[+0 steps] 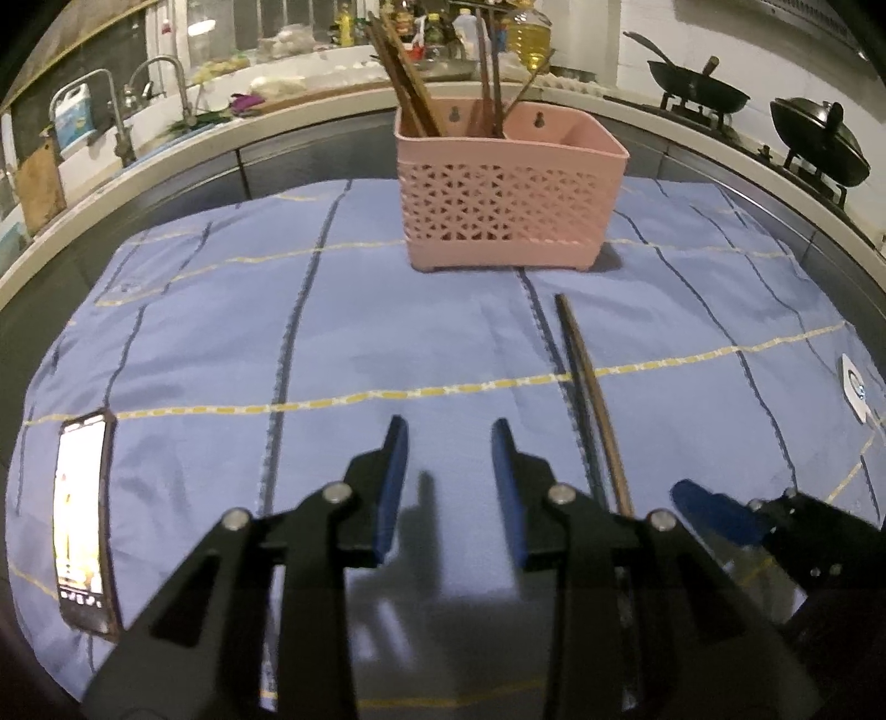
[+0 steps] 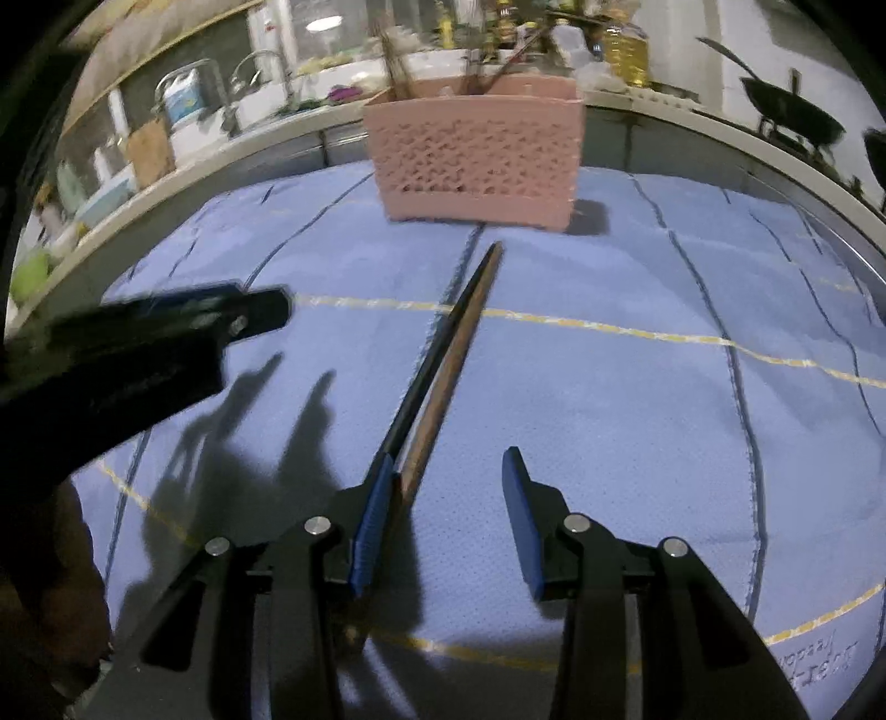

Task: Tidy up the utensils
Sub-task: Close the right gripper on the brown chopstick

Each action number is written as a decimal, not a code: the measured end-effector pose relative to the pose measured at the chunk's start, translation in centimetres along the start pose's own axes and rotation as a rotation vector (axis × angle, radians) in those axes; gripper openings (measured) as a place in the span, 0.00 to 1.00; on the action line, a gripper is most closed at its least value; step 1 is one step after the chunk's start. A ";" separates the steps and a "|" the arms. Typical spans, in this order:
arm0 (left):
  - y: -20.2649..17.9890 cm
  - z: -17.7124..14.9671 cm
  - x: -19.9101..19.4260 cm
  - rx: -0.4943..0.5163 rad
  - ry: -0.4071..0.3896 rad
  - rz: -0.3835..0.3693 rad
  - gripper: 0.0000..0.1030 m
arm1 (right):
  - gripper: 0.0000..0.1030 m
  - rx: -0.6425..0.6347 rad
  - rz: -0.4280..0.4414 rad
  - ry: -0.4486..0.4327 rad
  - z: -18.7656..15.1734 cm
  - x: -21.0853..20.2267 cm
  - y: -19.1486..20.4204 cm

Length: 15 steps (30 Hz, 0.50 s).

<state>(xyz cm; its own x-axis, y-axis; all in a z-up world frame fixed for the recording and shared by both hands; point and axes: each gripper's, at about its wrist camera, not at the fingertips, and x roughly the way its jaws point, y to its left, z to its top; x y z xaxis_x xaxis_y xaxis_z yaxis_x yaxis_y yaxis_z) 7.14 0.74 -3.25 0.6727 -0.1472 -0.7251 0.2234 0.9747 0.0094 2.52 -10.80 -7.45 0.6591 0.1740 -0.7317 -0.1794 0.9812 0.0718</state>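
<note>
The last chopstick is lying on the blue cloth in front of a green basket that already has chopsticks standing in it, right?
Almost. The basket is pink, not green; the left wrist view shows it clearly. The rest holds: one chopstick lies on the blue cloth in front of it, and other chopsticks stand inside.

A dim kitchen: a blue checked cloth (image 1: 387,310) covers the worktop, while behind it a pale counter (image 1: 310,97) carries a sink with two taps (image 1: 171,83), bottles (image 1: 531,27) and two black woks (image 1: 698,88) on burners
</note>
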 end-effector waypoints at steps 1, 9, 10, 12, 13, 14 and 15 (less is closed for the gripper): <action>-0.2 0.0 0.1 0.005 0.003 -0.003 0.28 | 0.40 -0.032 -0.011 -0.003 -0.1 0.0 0.4; -3.0 0.4 1.0 0.071 0.036 -0.050 0.45 | 0.08 0.041 -0.036 -0.022 -0.5 -0.4 -3.1; -3.6 0.6 1.2 0.087 0.037 -0.050 0.45 | 0.08 0.053 -0.044 -0.023 -0.6 -0.6 -3.7; -4.4 0.9 1.8 0.111 0.041 -0.043 0.45 | 0.07 0.086 -0.051 -0.023 -1.0 -1.0 -4.9; -4.9 1.0 2.2 0.122 0.045 -0.040 0.45 | 0.08 0.096 -0.052 -0.022 -1.3 -1.3 -5.4; -5.3 1.0 2.6 0.131 0.050 -0.036 0.45 | 0.08 0.105 -0.050 -0.019 -1.5 -1.5 -5.8; -5.7 1.0 3.1 0.139 0.060 -0.031 0.45 | 0.08 0.114 -0.047 -0.016 -1.8 -1.8 -6.2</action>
<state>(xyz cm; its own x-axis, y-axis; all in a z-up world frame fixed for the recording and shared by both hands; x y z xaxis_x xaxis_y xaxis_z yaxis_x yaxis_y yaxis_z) 8.71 -5.42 -4.84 0.6218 -0.1621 -0.7662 0.3416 0.9365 0.0792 1.12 -17.30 -7.76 0.6765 0.1285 -0.7251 -0.0646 0.9912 0.1154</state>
